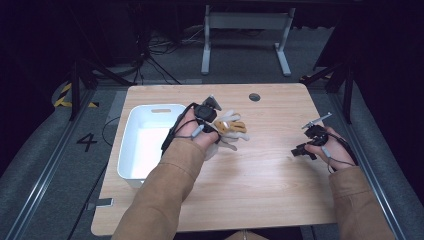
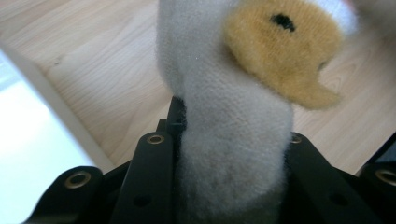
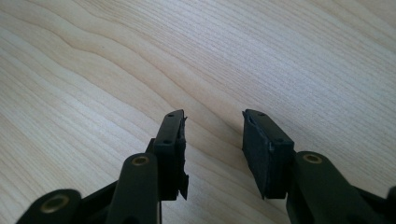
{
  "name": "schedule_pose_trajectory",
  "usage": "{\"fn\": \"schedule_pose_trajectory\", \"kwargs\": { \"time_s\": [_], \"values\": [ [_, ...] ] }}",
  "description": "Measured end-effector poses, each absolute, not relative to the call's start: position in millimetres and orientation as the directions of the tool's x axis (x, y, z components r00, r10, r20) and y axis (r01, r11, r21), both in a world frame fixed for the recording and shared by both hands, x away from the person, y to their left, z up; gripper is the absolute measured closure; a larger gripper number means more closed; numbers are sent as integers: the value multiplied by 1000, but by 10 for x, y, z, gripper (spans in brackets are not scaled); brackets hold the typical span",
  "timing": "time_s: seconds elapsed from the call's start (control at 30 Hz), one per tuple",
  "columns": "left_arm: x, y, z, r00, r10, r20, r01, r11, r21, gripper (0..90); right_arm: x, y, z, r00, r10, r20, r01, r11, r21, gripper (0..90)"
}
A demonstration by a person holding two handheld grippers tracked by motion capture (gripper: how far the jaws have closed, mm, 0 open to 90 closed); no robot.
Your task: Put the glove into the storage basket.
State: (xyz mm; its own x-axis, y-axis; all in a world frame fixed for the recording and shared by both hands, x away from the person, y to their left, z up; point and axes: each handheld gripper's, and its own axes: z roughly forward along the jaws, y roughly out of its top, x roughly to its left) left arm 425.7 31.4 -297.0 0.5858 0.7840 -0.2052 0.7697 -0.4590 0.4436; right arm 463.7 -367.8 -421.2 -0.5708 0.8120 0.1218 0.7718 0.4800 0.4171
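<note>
Left claw (image 2: 229, 154): jaws are pinched on a white plush limb of the soft toy (image 1: 231, 128), seen wedged between both black jaws in the left gripper view. The grip is taken on 1 limb only; the tan-and-white body hangs forward of the jaws, above the surface (image 1: 260, 175), just beside the right wall of the white bin (image 1: 131, 150), which sits at the left edge of the surface.

Right claw (image 3: 212, 140): jaws are spread, nothing between them; only bare wood grain is seen beneath. It is held near the right edge of the surface, well apart from the toy.

Risks judged from this state:
1. The fabric is compressible and fuzzy; the limb could be pulled out of the pinch if the body swings.
2. The dangling body could catch on the bin rim if carried across too low, and be dragged free or tip the bin.
3. A release made over the rim rather than inside would leave the toy draped on the wall.
</note>
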Motion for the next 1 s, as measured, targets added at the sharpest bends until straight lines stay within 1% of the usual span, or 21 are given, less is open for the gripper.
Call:
{"fn": "schedule_pose_trajectory", "kwargs": {
  "time_s": [0.27,0.3,0.37,0.47,0.63,0.83,1.0],
  "values": [
    [4287,501,-2906,508,833,-221,807,-369,462,702,4624,-3682,-4213,-573,810,128,771,478,421,600],
    [4300,537,-2894,479,848,-228,822,-341,456,702,4619,-3676,-4216,-568,812,133,775,474,418,599],
    [4308,555,-2888,462,855,-234,831,-326,451,705,4617,-3684,-4222,-572,810,129,773,480,415,602],
    [4324,612,-2865,402,879,-258,856,-262,445,708,4611,-3702,-4227,-574,808,137,776,483,405,613],
    [4334,682,-2831,372,887,-273,861,-220,459,708,4609,-3729,-4252,-566,811,146,783,474,403,618],
    [4338,816,-2810,327,903,-280,872,-174,456,708,4606,-3757,-4288,-569,802,182,787,467,404,629],
    [4332,958,-2764,264,920,-289,878,-105,467,707,4591,-3753,-4279,-578,793,192,781,469,414,633]
  ]
}}
